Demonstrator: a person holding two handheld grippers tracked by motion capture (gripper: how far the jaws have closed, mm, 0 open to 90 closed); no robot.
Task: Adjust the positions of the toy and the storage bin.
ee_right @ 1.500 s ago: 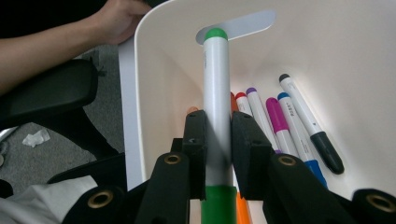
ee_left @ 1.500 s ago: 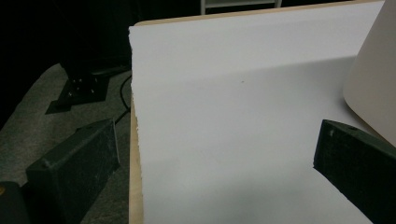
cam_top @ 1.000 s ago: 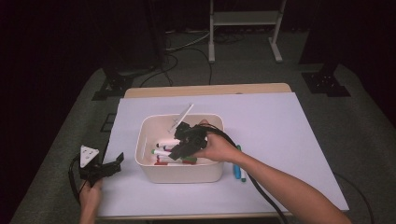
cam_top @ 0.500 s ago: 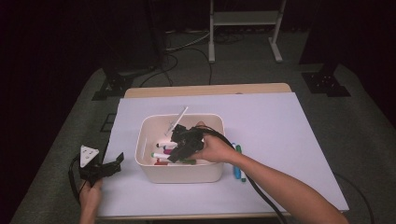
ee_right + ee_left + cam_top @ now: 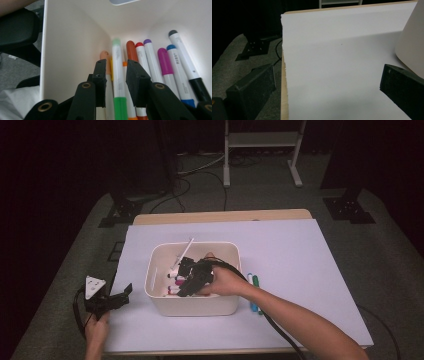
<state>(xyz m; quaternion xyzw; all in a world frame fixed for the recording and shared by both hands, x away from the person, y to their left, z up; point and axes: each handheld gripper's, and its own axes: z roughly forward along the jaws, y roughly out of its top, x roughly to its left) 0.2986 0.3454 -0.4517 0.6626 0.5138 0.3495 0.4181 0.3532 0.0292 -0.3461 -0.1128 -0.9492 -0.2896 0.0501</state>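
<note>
High view: right gripper (image 5: 186, 276) is reaching down into the white bin (image 5: 192, 305) on the worktop (image 5: 310, 270); left gripper (image 5: 112, 301) is resting at the worktop's left edge; two markers (image 5: 253, 290) are lying just right of the bin.
Left gripper view: jaws are standing wide apart, gripping nothing; bin wall (image 5: 412, 45) is showing at right.
Right gripper view: jaws have just been opening, now standing slightly apart around the green marker (image 5: 118, 75), which is lying among other markers in the bin; pads are not pressing it.

Grey carpet floor (image 5: 390, 245), dark surroundings, white metal stand (image 5: 260, 150) behind.
</note>
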